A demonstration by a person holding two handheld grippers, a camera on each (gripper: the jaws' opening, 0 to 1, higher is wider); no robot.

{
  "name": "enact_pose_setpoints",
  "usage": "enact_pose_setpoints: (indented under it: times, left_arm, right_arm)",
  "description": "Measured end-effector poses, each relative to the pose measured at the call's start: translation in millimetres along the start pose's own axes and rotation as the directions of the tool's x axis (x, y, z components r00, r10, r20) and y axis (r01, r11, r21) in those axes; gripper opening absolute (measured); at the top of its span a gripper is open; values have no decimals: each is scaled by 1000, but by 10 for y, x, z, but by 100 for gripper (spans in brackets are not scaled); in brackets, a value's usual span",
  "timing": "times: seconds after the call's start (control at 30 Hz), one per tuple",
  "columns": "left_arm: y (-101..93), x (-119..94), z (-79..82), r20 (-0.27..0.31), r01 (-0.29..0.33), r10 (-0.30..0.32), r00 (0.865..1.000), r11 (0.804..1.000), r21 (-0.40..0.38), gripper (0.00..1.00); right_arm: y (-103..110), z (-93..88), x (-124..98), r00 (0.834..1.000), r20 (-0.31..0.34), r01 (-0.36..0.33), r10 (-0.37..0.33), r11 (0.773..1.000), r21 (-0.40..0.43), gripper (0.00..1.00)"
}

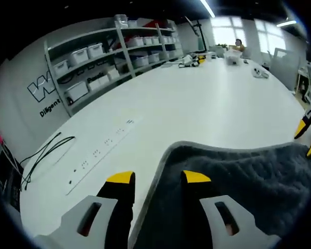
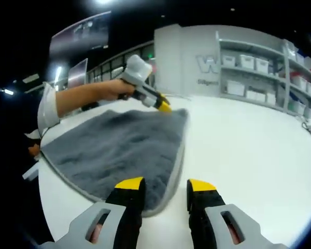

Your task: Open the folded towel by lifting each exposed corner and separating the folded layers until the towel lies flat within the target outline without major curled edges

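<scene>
Grey towel (image 2: 119, 148) is lying spread out on the white desk (image 1: 207, 109). Left gripper (image 1: 158, 179) and right gripper (image 2: 165, 184) are both hovering at its edges, fingers apart, holding nothing.

The towel (image 2: 119, 145) is grey, plush, matt cloth; the table (image 1: 207, 98) is smooth, faintly glossy white.

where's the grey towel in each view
Left gripper view: the grey towel fills the lower right, its rounded corner by the left tool, whose tips straddle the edge.
Right gripper view: the towel spreads across the left centre on the white table; its near edge sits by the right tool.
Shared landmark: the grey shelving with white bins.
</scene>
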State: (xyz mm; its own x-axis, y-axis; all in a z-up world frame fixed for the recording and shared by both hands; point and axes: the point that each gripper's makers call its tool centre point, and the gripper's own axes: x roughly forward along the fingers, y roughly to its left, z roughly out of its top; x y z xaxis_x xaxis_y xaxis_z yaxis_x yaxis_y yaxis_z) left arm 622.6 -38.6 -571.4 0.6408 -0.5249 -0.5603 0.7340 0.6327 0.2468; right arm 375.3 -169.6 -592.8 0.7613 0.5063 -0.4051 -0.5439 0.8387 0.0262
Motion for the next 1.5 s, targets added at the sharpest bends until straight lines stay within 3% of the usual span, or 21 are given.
enact_pose_setpoints:
  times: [0.5, 0.9, 1.13, 1.23, 1.5]
  left_arm:
    - [-83, 250, -10, 1, 58, -58, 998, 998, -29, 34]
    - [-153, 176, -76, -9, 107, -107, 994, 994, 16, 28]
    - [-185, 169, -121, -4, 152, -152, 988, 987, -53, 26]
    - [-226, 164, -123, 7, 165, -165, 986, 985, -45, 21]
    - [-243, 173, -135, 5, 168, -169, 986, 978, -124, 15]
  right_arm:
    - [87, -13, 42, 1000, -13, -17, 17, 998, -54, 26]
    - [145, -7, 43, 999, -15, -38, 37, 991, -129, 26]
    - [143, -30, 48, 999, -12, -54, 53, 996, -67, 25]
    - [146, -33, 48, 999, -14, -52, 51, 997, -54, 25]
    - [166, -36, 44, 998, -14, -59, 59, 998, -30, 22]
